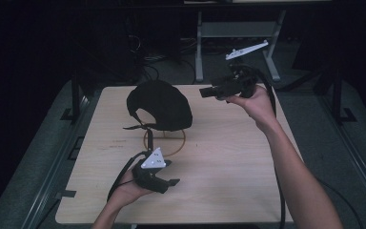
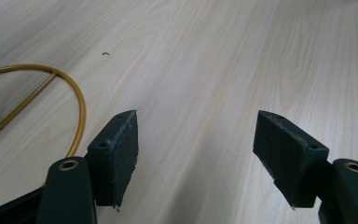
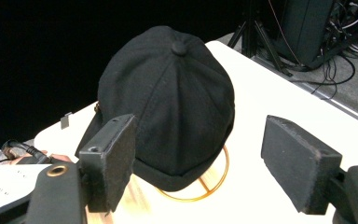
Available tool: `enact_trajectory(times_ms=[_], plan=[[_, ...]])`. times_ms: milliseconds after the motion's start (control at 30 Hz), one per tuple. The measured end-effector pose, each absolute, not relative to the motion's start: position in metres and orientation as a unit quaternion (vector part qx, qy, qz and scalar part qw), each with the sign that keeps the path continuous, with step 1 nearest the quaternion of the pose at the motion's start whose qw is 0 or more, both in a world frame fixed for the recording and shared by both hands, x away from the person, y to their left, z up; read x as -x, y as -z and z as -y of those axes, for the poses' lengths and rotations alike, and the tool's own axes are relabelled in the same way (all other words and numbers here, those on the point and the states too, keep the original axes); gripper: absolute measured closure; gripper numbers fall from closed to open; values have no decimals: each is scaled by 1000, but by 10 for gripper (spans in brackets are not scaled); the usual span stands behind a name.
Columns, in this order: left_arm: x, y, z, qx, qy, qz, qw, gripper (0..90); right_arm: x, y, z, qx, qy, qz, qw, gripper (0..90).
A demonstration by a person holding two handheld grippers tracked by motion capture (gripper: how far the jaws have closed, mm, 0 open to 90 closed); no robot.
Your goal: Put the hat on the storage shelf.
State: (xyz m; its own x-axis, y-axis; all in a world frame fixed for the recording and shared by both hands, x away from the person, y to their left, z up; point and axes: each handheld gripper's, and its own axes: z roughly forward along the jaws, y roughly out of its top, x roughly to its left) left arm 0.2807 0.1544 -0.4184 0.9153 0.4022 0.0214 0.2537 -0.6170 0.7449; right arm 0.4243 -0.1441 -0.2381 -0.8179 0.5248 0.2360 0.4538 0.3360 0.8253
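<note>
While a black cap (image 1: 161,104) sits on a gold wire stand (image 1: 177,143) mid-table (image 1: 228,162), left gripper (image 1: 169,174) hovers near the stand, jaws apart, empty; right gripper (image 1: 209,91) raised beside cap, jaws apart, empty.

Dark lab, wooden table (image 1: 228,157), floor cables (image 3: 342,46), metal stands (image 1: 200,47)

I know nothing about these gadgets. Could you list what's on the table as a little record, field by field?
Surface: light wooden table
Main item: black cap, perched on a gold wire stand
Left gripper: open, low over bare wood, holding nothing, beside the stand's ring
Right gripper: open, raised, aimed at the cap, not touching it
Held by: a person's hands
</note>
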Motion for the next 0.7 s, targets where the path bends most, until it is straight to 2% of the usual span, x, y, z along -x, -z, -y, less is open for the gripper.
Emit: enact_trajectory(times_ms=[700], plan=[[-281,419,-154,-895,-95,-188,393,296,-409,258,183,-323,-489,-809,38,232]])
